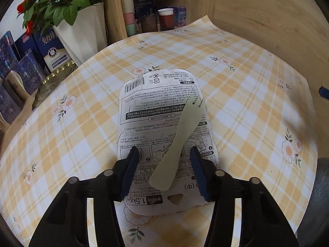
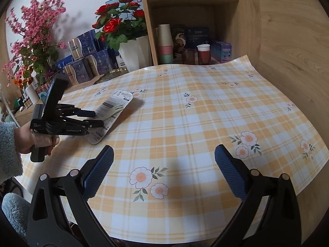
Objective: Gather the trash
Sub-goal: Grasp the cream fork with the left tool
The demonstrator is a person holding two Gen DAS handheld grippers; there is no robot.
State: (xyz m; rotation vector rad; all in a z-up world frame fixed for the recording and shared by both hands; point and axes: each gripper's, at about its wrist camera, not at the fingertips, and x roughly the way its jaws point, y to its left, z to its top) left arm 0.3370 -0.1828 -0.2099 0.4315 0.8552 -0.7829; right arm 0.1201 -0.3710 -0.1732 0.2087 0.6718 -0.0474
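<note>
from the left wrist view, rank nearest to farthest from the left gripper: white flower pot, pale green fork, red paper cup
From the left gripper:
1. pale green fork, handle between the fingers, lying on the printed card.
2. white flower pot, far left, beyond the cloth.
3. red paper cup, in the shelf at the back.

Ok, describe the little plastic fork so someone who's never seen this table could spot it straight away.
Start at the yellow checked tablecloth, then find the white printed cardboard card lying on it by the left tongs. The fork lies diagonally on that card: pale green, flat, short tines, the only unprinted thing there.
</note>
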